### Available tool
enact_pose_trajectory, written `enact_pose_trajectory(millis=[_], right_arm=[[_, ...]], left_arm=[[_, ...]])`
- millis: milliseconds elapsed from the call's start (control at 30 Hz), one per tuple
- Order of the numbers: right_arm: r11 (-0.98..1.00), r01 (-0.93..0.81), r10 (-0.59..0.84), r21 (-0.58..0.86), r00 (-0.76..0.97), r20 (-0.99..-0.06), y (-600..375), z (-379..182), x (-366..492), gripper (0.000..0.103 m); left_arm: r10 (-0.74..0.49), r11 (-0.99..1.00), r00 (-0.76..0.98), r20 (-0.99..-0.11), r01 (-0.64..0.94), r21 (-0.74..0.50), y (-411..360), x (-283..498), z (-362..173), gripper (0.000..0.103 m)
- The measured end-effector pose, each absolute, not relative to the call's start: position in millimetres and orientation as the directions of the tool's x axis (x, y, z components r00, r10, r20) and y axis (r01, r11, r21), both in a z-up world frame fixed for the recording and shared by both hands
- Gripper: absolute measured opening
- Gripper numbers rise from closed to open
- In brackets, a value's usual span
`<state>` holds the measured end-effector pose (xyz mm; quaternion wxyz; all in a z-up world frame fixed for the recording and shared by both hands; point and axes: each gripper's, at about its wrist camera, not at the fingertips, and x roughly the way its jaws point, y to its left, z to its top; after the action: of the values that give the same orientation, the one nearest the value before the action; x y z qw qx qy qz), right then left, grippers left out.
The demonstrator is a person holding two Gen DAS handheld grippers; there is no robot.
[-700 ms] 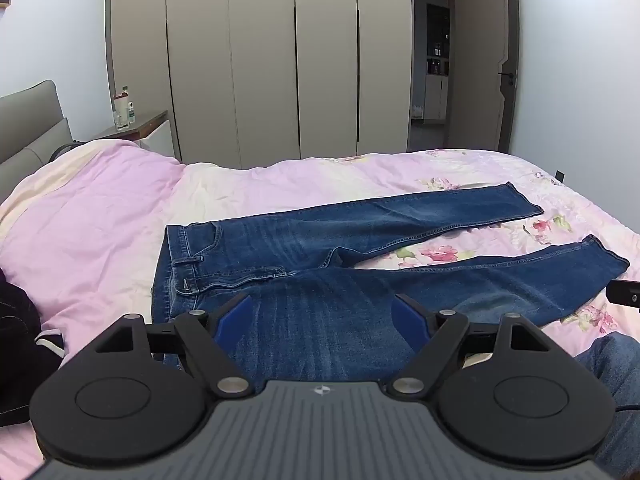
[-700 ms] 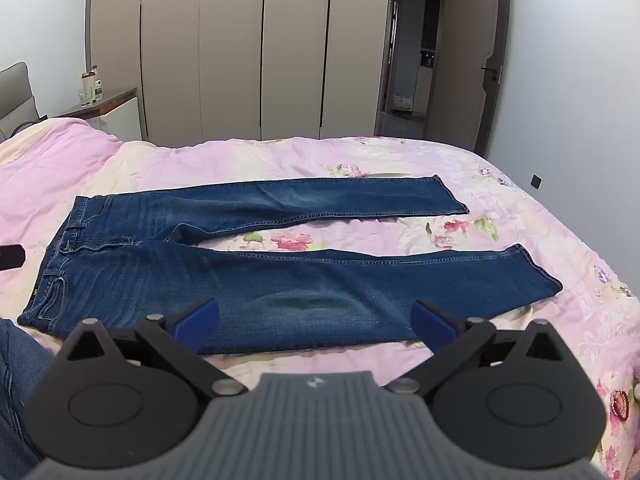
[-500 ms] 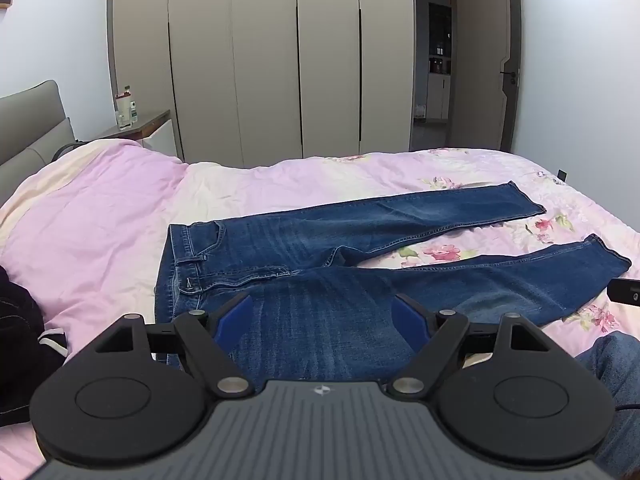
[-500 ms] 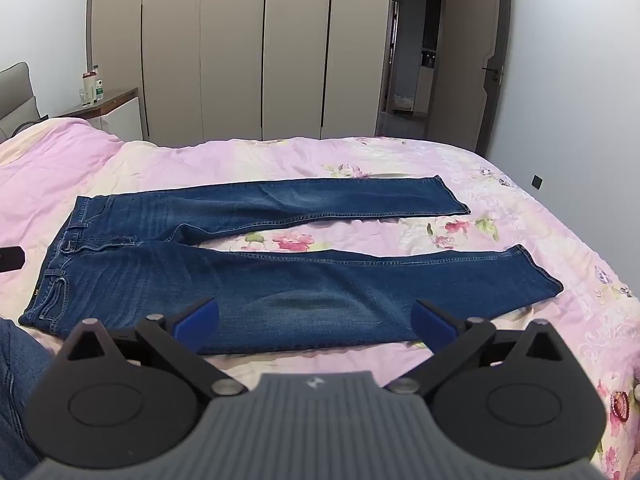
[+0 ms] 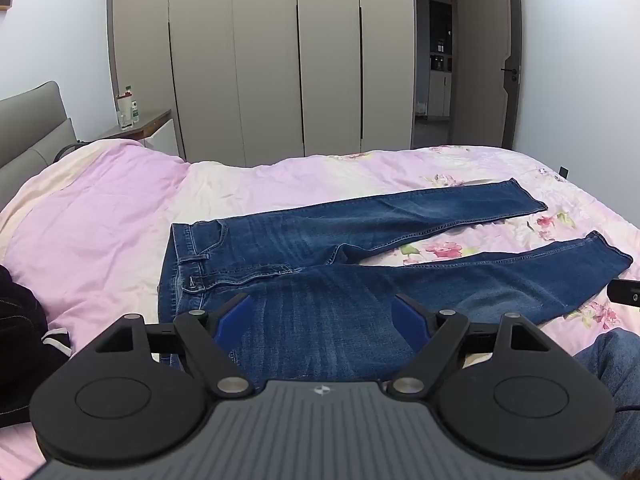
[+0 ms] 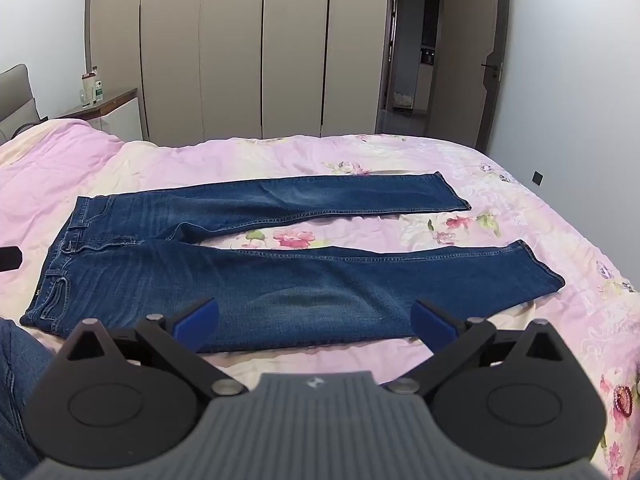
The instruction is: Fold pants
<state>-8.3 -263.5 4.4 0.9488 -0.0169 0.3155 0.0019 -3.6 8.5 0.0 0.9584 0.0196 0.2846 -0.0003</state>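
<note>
A pair of dark blue jeans (image 5: 320, 248) lies flat and spread out on the pink bedcover (image 5: 100, 216), waistband to the left, both legs running to the right and splayed apart. My left gripper (image 5: 322, 316) hovers over the near thigh, wide open, nothing between its blue pads. In the right wrist view the jeans (image 6: 280, 272) fill the middle of the bed, and my right gripper (image 6: 316, 318) hangs above the near leg's knee area, also wide open and empty. Neither gripper touches the cloth.
A dark garment (image 5: 20, 340) lies at the bed's left edge. The person's denim-clad leg (image 5: 612, 376) shows at lower right. A grey headboard (image 5: 32, 136), a nightstand with bottles (image 5: 128, 112), beige wardrobes (image 5: 280, 60) and a doorway with its door ajar (image 5: 436, 60) stand behind.
The left view has drifted slightly, so the jeans sit a little further right and higher in it. The right view is nearly unchanged. Both grippers stay wide open.
</note>
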Motion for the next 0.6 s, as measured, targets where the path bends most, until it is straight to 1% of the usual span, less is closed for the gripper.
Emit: enact_pose_trajectory(millis=[600], right_arm=[[0.999, -0.01, -0.01, -0.03, 0.801, -0.598, -263.1, 3.0, -10.4, 0.098]], left_arm=[[0.016, 0.999, 0.836, -0.549, 0.009, 0.043, 9.5, -4.2, -0.1, 0.093]])
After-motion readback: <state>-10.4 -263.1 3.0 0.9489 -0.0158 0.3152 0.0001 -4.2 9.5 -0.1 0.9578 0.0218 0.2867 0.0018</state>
